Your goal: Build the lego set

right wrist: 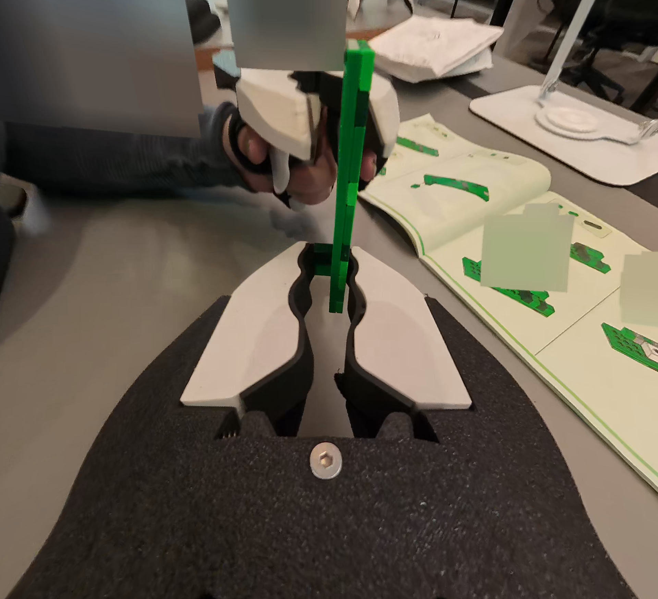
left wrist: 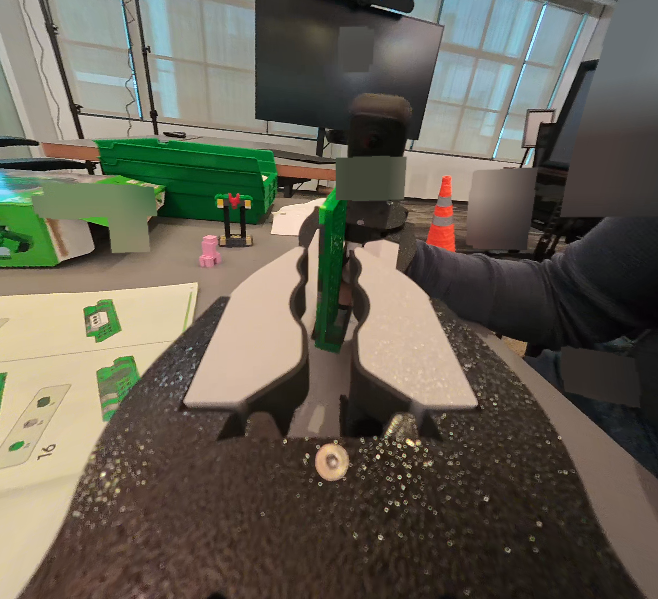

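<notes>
Holding a green lego plate (right wrist: 350, 169) edge-on between two grippers above the grey tabletop (right wrist: 142, 279)

The plate's long axis runs from one gripper to the other; the right gripper (right wrist: 329, 275) has its fingers closed on the near end, apparently across a small green block there; the left gripper (left wrist: 329, 297) pinches the opposite end, fingers narrowed onto its faces; the instruction booklet (right wrist: 498, 261) lies open just beside, so neither hand is free.

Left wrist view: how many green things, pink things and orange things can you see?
Green: 3, the plate held on edge, the stacked bins, the box
Pink: 1, the pig
Orange: 1, the cone
Total: 5
</notes>
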`<state>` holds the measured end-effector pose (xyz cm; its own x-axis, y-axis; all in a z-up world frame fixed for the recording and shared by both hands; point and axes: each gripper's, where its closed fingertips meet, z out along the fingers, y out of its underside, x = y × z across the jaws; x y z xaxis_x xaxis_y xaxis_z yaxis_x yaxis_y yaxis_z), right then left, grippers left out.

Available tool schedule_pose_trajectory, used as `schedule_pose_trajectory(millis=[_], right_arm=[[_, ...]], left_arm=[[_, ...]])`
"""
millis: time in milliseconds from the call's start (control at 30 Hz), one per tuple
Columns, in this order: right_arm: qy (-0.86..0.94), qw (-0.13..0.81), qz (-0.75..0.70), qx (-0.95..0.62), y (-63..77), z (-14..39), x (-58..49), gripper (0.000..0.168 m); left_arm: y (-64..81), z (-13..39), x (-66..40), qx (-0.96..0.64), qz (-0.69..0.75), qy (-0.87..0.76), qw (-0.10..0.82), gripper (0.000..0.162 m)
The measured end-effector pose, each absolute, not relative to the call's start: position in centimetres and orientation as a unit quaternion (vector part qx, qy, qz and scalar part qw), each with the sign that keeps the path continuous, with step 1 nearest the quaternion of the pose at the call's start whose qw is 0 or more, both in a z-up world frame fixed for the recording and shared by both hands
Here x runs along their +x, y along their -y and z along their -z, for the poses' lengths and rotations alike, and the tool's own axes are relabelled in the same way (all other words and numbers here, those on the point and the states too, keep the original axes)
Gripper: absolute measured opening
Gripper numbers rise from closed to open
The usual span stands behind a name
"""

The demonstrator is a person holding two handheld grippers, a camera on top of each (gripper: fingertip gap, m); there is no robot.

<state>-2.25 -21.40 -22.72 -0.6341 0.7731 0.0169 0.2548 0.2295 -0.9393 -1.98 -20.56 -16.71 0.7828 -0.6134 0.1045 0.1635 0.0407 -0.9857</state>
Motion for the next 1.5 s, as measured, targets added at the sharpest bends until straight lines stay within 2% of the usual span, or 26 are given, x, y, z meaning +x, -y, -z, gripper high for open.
schedule_pose_trajectory(millis=[67,200,400,967,1167,1500], right_arm=[[0.752,0.245,-0.506,-0.344,21.7,23.1,-2.2,0.017],[0.763,0.227,-0.501,-0.339,22.4,23.7,-2.1,0.016],[0.758,0.218,-0.514,-0.337,22.8,23.8,-2.2,0.017],[0.746,0.232,-0.528,-0.334,23.6,23.1,-2.4,0.027],[0.74,0.211,-0.543,-0.335,24.0,23.0,-2.3,0.018],[0.734,0.187,-0.56,-0.336,23.9,23.0,-2.0,0.018]], left_arm=[[20.7,16.8,-1.9,-0.635,0.286,-0.184,0.694,0.021],[20.9,17.3,-1.4,-0.64,0.3,-0.201,0.678,0.009],[20.9,17.4,-1.4,-0.639,0.308,-0.197,0.676,0.006],[20.6,17.1,-1.6,-0.63,0.324,-0.171,0.685,0.006],[20.7,16.9,-1.6,-0.623,0.329,-0.171,0.689,0.006],[20.6,16.7,-1.4,-0.62,0.329,-0.169,0.692,0.006]])
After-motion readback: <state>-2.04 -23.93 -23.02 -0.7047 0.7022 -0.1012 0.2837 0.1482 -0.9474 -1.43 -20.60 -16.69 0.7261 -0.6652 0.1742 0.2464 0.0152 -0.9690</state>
